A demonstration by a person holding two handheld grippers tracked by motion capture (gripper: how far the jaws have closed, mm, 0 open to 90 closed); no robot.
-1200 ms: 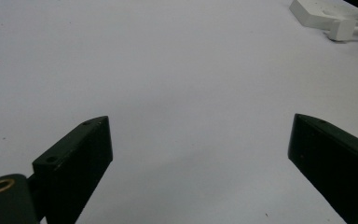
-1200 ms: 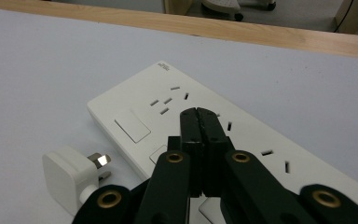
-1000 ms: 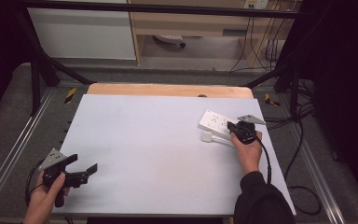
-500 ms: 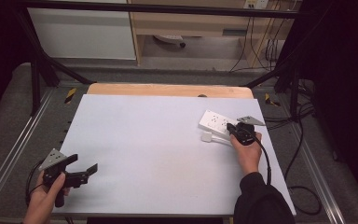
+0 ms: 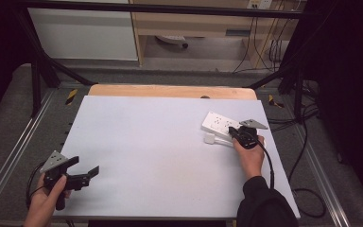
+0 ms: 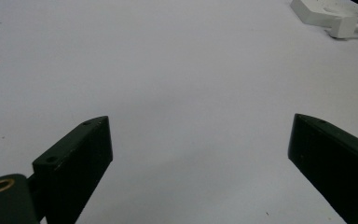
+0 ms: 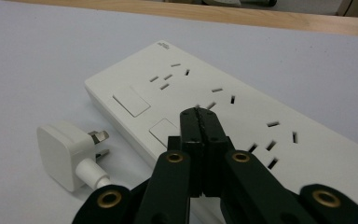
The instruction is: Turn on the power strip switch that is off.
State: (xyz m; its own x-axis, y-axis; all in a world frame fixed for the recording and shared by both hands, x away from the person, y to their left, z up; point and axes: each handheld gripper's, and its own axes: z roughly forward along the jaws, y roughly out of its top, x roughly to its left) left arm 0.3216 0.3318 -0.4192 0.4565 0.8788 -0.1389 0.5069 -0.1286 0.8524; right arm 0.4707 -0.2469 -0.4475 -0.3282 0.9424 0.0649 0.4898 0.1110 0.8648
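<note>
Power strip (image 7: 223,107) lies at table's (image 5: 160,142) far right; plug (image 7: 67,151) just beside it. Right gripper (image 7: 200,116), jaws together, over strip. Left gripper (image 5: 87,174), jaws apart, well away.

Black tongs (image 7: 198,114) with brass screws, grey triangular plates, dark sleeve (image 5: 264,205)

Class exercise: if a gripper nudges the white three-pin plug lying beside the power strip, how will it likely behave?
The small white three-pin plug looks like rigid, smooth plastic, so it would probably slide on the pale tabletop rather than flex. Its blocky body lies on its side; it seems unlikely to roll. Its white cable may drag and swing it round.
</note>
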